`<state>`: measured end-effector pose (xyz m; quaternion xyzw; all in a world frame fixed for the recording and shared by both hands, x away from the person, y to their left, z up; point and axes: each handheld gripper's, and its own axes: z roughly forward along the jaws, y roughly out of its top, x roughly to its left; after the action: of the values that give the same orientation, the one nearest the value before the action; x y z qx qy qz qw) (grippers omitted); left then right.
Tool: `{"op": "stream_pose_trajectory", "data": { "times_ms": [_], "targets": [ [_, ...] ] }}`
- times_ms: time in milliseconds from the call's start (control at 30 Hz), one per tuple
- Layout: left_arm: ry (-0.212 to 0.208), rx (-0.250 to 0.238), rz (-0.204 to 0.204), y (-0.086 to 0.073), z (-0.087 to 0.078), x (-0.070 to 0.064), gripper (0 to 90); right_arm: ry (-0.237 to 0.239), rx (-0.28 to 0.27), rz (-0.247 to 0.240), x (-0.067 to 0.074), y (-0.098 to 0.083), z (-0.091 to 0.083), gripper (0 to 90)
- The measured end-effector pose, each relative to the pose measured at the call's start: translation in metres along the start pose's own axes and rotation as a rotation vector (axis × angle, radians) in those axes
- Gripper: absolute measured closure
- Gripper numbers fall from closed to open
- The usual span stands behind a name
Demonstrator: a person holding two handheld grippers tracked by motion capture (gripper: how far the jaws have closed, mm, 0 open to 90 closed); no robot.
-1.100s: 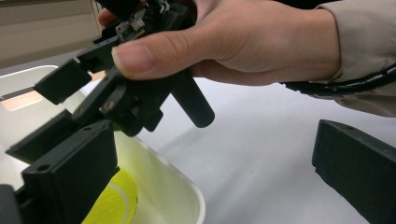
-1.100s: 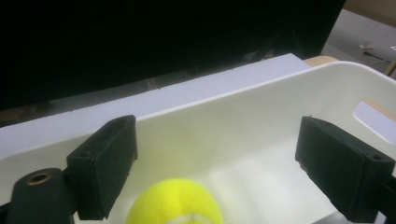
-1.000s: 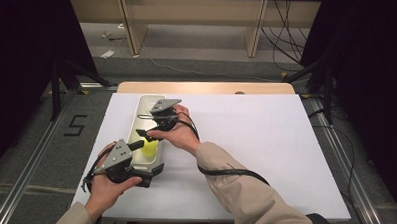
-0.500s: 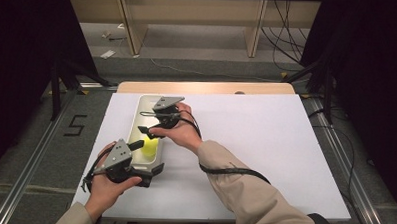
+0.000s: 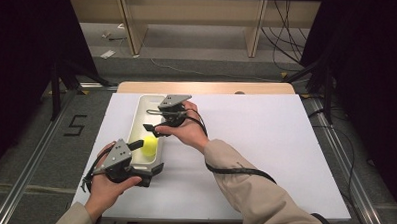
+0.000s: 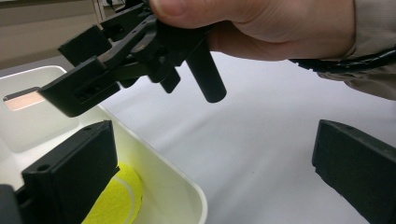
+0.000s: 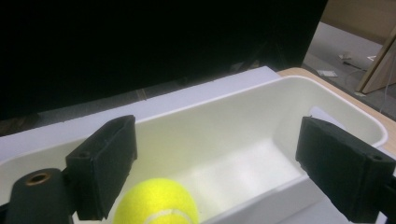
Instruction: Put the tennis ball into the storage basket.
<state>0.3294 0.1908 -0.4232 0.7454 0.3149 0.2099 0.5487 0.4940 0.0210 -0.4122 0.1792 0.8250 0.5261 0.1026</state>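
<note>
A yellow tennis ball [image 5: 149,146] lies in the near end of a long white tray [image 5: 136,110] at the table's left. My left gripper [image 5: 146,157] is open at the tray's near end. In the left gripper view [image 6: 210,172] one jaw is inside the tray beside the ball [image 6: 114,203] and the other is outside, over the table. My right gripper [image 5: 148,119] hovers open over the middle of the tray. In the right gripper view [image 7: 224,168] the ball [image 7: 156,203] sits low between the jaws, close to the left one, untouched.
The tray rests on a white board [image 5: 265,144] covering a wooden table [image 5: 207,87]. The board's right half is bare. Past the table are a grey floor, wooden legs [image 5: 254,29] and cables [image 5: 289,25]. Dark curtains stand on both sides.
My right gripper has drifted slightly toward the far side, away from the ball. The left gripper and the ball have stayed put.
</note>
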Motion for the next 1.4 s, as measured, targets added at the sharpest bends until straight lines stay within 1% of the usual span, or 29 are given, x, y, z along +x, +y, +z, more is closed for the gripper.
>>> {"op": "stream_pose_trajectory", "data": {
  "times_ms": [333, 600, 833, 1000, 1067, 1400],
  "targets": [
    [0.000, 0.000, -0.005, 0.000, 0.000, -0.001, 0.0, -0.014, -0.008, 0.001, -0.006, -0.003, -0.019, 13.8],
    [0.003, 0.002, -0.009, 0.000, 0.000, -0.001, 0.0, -0.025, -0.011, 0.007, -0.011, -0.009, -0.030, 13.9],
    [0.002, 0.000, -0.006, 0.000, 0.000, -0.001, 0.0, -0.037, -0.010, 0.022, -0.014, -0.015, -0.040, 14.0],
    [0.004, 0.001, -0.010, 0.000, 0.000, -0.001, 0.0, -0.044, -0.011, 0.021, -0.017, -0.018, -0.048, 14.2],
    [0.003, 0.000, -0.002, 0.000, 0.000, 0.000, 0.0, -0.048, -0.017, 0.024, -0.018, -0.018, -0.051, 14.3],
    [0.007, -0.001, -0.001, 0.000, 0.000, 0.000, 0.0, -0.065, -0.023, 0.031, -0.022, -0.025, -0.067, 14.6]
  ]
}}
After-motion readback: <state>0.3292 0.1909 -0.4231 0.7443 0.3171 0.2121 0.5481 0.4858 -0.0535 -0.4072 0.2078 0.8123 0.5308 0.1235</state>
